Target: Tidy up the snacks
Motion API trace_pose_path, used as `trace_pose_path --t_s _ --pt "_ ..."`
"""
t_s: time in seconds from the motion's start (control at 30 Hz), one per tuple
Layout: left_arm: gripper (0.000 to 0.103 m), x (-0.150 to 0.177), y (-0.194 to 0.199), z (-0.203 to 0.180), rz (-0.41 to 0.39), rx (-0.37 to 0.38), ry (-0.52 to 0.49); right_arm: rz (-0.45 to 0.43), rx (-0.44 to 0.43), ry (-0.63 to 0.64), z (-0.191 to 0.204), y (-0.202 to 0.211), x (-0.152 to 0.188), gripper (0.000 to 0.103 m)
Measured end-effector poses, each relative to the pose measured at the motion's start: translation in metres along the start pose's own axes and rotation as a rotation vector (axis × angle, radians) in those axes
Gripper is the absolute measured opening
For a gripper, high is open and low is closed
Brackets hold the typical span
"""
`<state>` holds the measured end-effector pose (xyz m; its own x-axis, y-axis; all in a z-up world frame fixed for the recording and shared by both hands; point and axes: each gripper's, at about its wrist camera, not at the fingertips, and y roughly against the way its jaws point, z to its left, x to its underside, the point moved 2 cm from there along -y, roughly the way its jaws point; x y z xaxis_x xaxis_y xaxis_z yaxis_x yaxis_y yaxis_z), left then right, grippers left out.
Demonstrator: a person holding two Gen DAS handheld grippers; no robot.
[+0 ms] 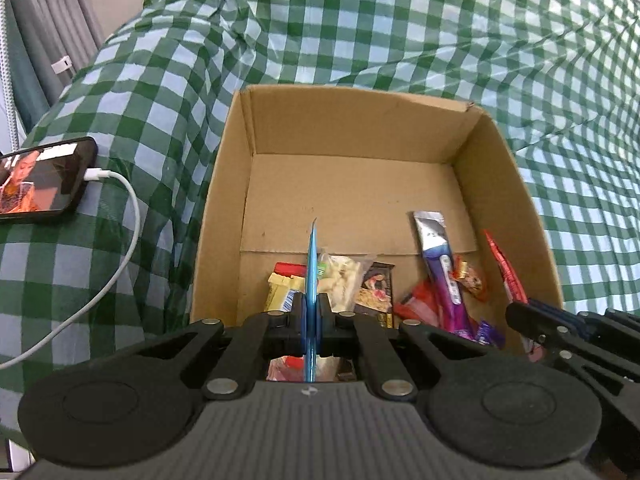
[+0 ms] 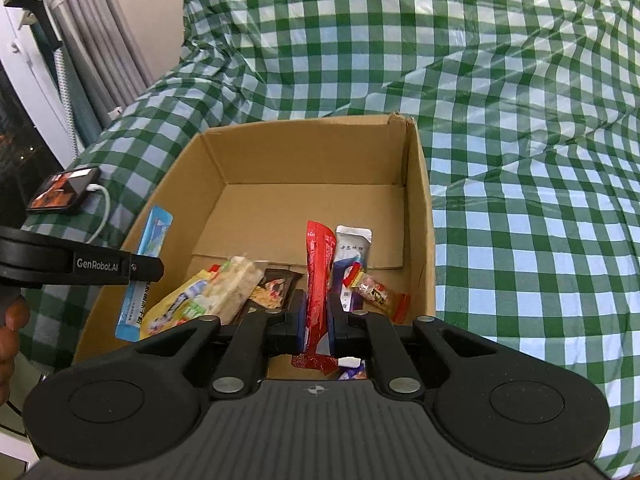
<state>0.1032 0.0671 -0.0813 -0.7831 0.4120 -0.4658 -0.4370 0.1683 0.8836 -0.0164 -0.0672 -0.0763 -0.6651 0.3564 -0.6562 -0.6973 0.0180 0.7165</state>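
Here, both grippers hang over the near edge of an open cardboard box (image 1: pixel 352 128) that sits on a bed under a green-and-white checked cover (image 1: pixel 400 20).

Left gripper (image 1: pixel 311 312): fingers pressed onto a thin blue packet (image 1: pixel 311 264), held edge-on and upright, its top corner poking up past the fingertips. In the right wrist view the same packet (image 2: pixel 148 268) shows its flat face, hanging at the box's left wall, partly outside the rim as far as I can tell.

Right gripper (image 2: pixel 317 320): fingers pinching a long red packet (image 2: pixel 318 276) near its lower end; the rest stands up and leans slightly to the far side, over the box floor.

Box contents, near half: yellow pack (image 1: pixel 282 290), pale clear bag of white pieces (image 1: pixel 344 280), dark printed pack (image 1: pixel 376 288), purple-and-silver stick pack (image 1: pixel 438 264), small orange candy wrapper (image 1: pixel 470 280). Far half of the floor is bare.

Step in hand, my reading: setting both held packets down in the box.

- Bring the blue packet fully inside the left wall before letting go, or it may drop on the bed.
- Lower each until its bottom edge is near the floor; thin packets flutter if dropped.
- Aim for the bare far floor, or lay them flat beside like items, not on the pile.
- The grippers sit close side by side; release one at a time.

Phone (image 1: pixel 44 182) on a white charging cable (image 1: pixel 124 248) lies left of the box, well clear.
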Motion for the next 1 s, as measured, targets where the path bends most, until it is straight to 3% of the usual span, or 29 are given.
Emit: trace_pose_path --t_s 0.1,0.13,0.17,0.2,0.23,0.27,0.3,0.37,0.7,1.0 --pt "0.005 -0.003 -0.013 0.000 0.017 -0.016 0.005 0.011 0.005 -0.008 -0.004 -0.012 -0.002 0.011" --pt "0.013 -0.003 -0.015 0.001 0.020 -0.022 0.006 0.015 0.005 -0.012 -0.005 -0.015 -0.003 0.011" --pt "0.043 -0.004 -0.017 0.001 0.028 -0.026 0.004 0.018 0.004 -0.016 -0.006 -0.018 -0.003 0.015" --pt "0.065 -0.005 -0.019 0.002 0.037 -0.032 0.003 0.021 0.001 -0.024 -0.007 -0.020 -0.003 0.016" --pt "0.102 -0.006 -0.018 0.003 0.042 -0.042 0.007 0.019 0.000 -0.031 -0.008 -0.022 -0.003 0.018" --pt "0.103 -0.005 -0.014 0.005 0.024 -0.056 0.018 0.018 -0.003 -0.035 -0.009 -0.022 -0.003 0.034" --pt "0.103 -0.002 -0.007 0.007 0.004 -0.064 0.022 0.016 -0.005 -0.041 -0.009 -0.022 -0.003 0.063" --pt "0.103 0.003 0.001 0.008 -0.001 -0.069 0.007 -0.002 0.010 -0.063 -0.008 -0.016 -0.001 0.094" --pt "0.103 0.052 0.061 0.010 -0.012 -0.090 -0.015 -0.035 0.019 -0.060 0.012 0.047 0.042 0.098" --pt "0.103 0.101 0.120 0.004 -0.145 -0.102 -0.037 -0.121 0.059 0.001 0.035 0.105 0.076 0.102"
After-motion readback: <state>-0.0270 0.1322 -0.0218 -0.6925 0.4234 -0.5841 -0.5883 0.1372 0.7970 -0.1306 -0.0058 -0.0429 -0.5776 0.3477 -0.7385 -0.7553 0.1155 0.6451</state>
